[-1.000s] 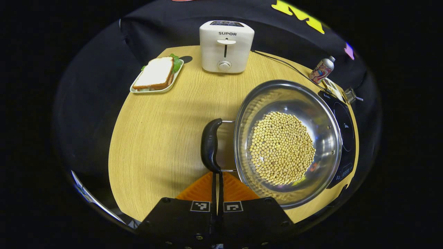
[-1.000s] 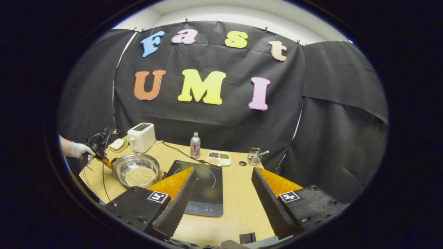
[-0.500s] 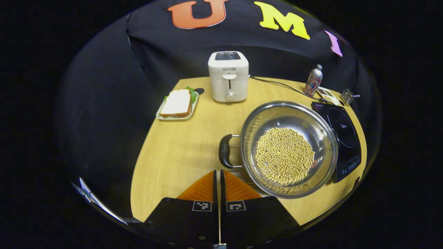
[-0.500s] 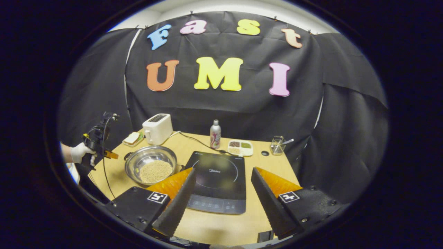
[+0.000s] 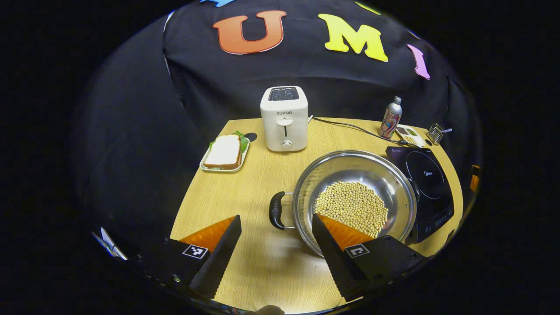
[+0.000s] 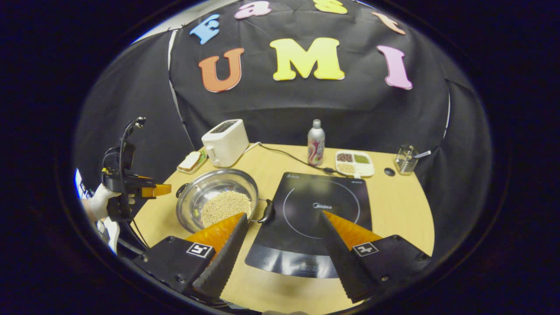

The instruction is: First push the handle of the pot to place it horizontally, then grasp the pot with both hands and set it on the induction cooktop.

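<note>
Pot (image 5: 354,199) of beans sat at 9 o'clock of the cooktop (image 6: 313,210), likely heavy & slick, so I'd take both black handles (image 5: 276,211) w/ both grippers' jaws apart.

The left gripper view looks from above the near left edge of the round wooden table (image 5: 245,183), down toward the far edge. The right gripper view looks from the near right edge, a little farther back. Both share the white toaster (image 5: 284,118) (image 6: 225,142) and the steel pot of yellow beans (image 5: 354,201) (image 6: 217,199).
</note>
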Tool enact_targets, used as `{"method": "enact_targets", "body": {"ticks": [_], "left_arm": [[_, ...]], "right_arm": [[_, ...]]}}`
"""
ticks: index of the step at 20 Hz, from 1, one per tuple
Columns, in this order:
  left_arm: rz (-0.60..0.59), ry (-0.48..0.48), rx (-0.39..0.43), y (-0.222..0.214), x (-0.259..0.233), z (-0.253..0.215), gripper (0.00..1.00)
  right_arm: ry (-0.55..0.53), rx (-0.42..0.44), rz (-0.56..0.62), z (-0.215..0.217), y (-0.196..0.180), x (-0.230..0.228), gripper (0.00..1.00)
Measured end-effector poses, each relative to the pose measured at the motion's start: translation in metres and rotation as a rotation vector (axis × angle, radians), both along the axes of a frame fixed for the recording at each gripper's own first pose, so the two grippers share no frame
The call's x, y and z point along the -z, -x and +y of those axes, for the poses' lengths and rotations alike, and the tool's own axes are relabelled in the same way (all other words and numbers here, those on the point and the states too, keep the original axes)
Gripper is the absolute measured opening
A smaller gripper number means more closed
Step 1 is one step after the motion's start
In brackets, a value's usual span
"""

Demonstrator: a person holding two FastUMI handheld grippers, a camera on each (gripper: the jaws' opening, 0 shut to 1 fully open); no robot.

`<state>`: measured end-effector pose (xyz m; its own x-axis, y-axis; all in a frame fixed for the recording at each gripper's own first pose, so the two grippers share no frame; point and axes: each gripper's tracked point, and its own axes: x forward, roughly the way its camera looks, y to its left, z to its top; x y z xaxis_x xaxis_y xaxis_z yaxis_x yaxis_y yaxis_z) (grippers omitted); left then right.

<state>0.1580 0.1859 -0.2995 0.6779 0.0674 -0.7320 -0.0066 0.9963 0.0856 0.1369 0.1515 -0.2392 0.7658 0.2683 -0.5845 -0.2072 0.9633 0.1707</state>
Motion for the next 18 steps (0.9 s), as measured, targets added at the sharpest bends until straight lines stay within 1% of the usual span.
{"method": "enact_targets", "body": {"ticks": [2, 3, 4, 5, 6, 10, 12, 14, 17, 18], "left_arm": [[0.013, -0.003, 0.004, -0.012, 0.005, -0.001, 0.98], [0.021, -0.002, 0.004, -0.015, 0.008, -0.003, 0.97], [0.036, 0.005, 0.005, -0.019, 0.012, -0.005, 0.97], [0.050, 0.010, 0.010, -0.023, 0.017, -0.007, 0.97], [0.068, 0.006, 0.015, -0.025, 0.022, -0.009, 0.97], [0.132, -0.013, 0.037, -0.039, 0.043, -0.012, 0.98], [0.173, -0.019, 0.040, -0.039, 0.053, -0.011, 0.97], [0.223, -0.011, 0.044, -0.037, 0.064, -0.012, 0.97], [0.252, -0.010, 0.054, -0.043, 0.075, -0.010, 0.97], [0.263, -0.013, 0.057, -0.044, 0.077, -0.009, 0.96]], "right_arm": [[-0.020, -0.022, 0.061, 0.020, -0.015, 0.019, 0.97], [-0.028, -0.026, 0.090, 0.027, -0.023, 0.029, 1.00], [-0.035, -0.029, 0.124, 0.034, -0.029, 0.040, 0.97], [-0.044, -0.027, 0.158, 0.040, -0.035, 0.049, 1.00], [-0.052, -0.027, 0.192, 0.047, -0.041, 0.059, 1.00], [-0.035, -0.014, 0.296, 0.064, -0.064, 0.092, 0.99], [-0.031, -0.008, 0.325, 0.071, -0.072, 0.101, 0.99], [-0.004, 0.001, 0.362, 0.072, -0.075, 0.110, 0.99], [-0.001, -0.002, 0.393, 0.076, -0.079, 0.119, 0.99], [0.000, 0.001, 0.404, 0.077, -0.078, 0.123, 0.92]]}}
